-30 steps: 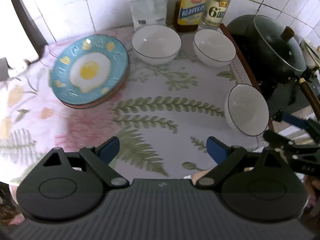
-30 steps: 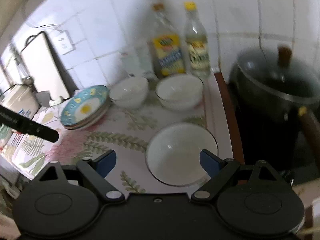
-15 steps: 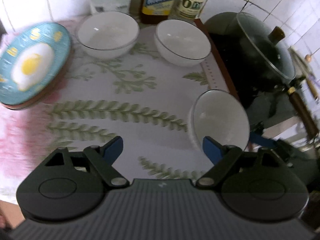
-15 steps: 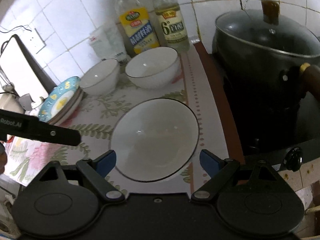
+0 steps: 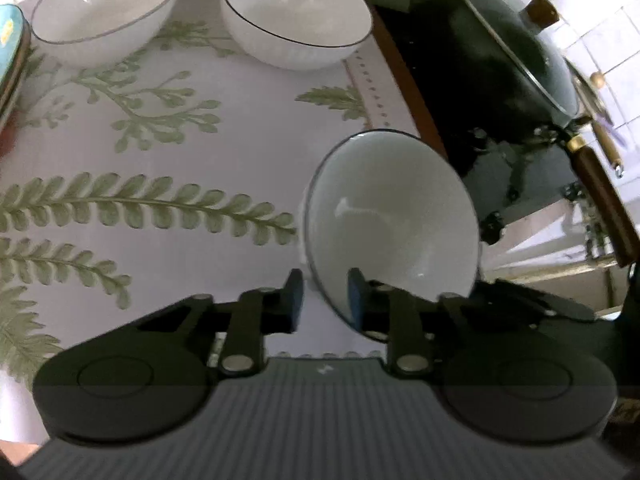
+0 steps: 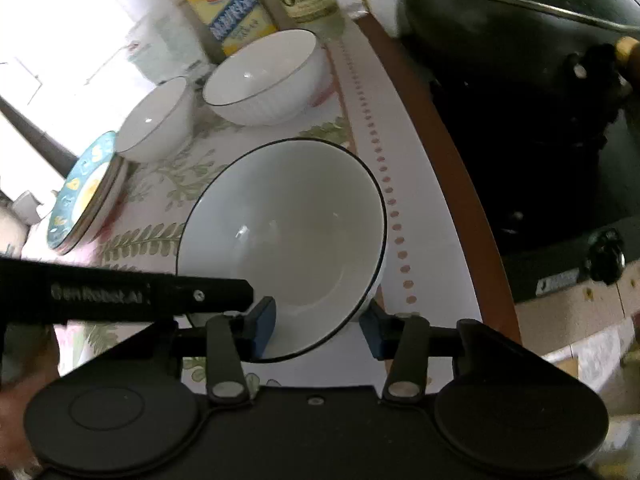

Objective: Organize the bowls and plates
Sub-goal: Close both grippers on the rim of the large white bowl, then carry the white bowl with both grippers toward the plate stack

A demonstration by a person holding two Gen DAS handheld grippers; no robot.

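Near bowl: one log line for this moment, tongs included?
near bowl tilted | left tongs closing across its rim | right tongs closing, rim between them | other two bowls untouched

My left wrist camera looks steeply down along my own fingers at the near white bowl [image 5: 392, 216], very close, with the dark pot [image 5: 492, 60] beyond that bowl to the right. My right wrist camera looks down on the same near white bowl [image 6: 288, 232] from its near side, equally close, facing the bottles [image 6: 228, 4] at the wall behind it. Both views share that bowl, the two far bowls [image 6: 264, 76] behind it, the pot and the fern-print cloth [image 5: 160, 184].
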